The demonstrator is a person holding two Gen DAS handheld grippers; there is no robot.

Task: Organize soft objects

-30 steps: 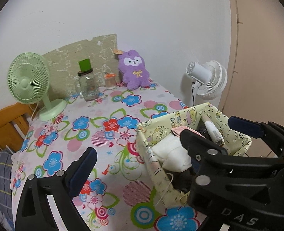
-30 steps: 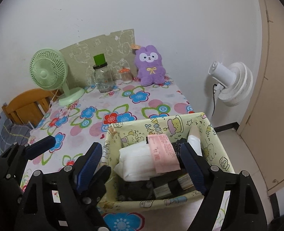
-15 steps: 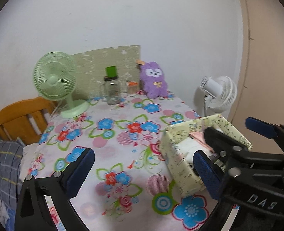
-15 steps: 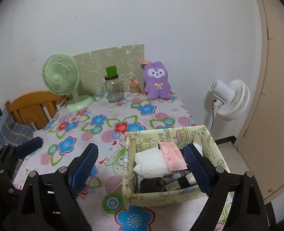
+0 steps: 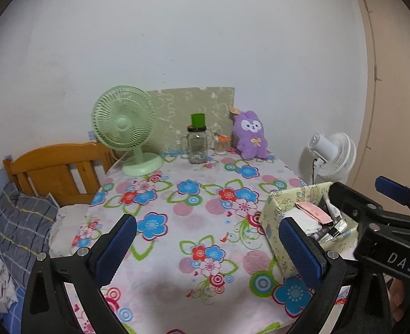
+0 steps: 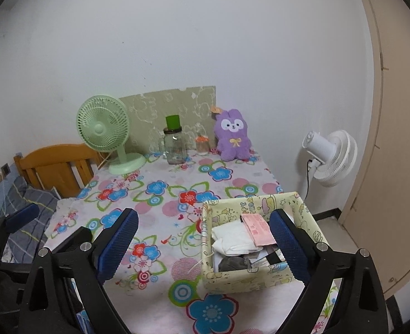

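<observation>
1. Left wrist view: my left gripper point(image 5: 207, 246) is spread wide with nothing between its blue pads, held over the near part of the floral tablecloth point(image 5: 177, 203). Bare cloth runs from the near table edge up to the back row. The yellow fabric box point(image 5: 277, 231) sits near the right table edge, partly behind my right finger; my right gripper point(image 5: 363, 203) crosses in front of it. The purple plush bunny point(image 5: 250, 135) stands upright at the back against the wall, well apart from the box.
2. Same view, surroundings: green desk fan point(image 5: 124, 122) back left, glass jar with green lid point(image 5: 197, 143) and a small orange-capped jar point(image 5: 222, 144) just beside the bunny. Wooden bed frame point(image 5: 54, 167) off the left edge, white floor fan point(image 5: 330, 157) off the right.
3. Right wrist view: my right gripper point(image 6: 205, 243) is likewise released, fingers wide; the right finger overlaps the yellow fabric box point(image 6: 260, 277), which holds folded white cloth point(image 6: 232, 239) and a pink slip point(image 6: 257, 228). The purple plush bunny point(image 6: 232, 135) stays at the far edge.
</observation>
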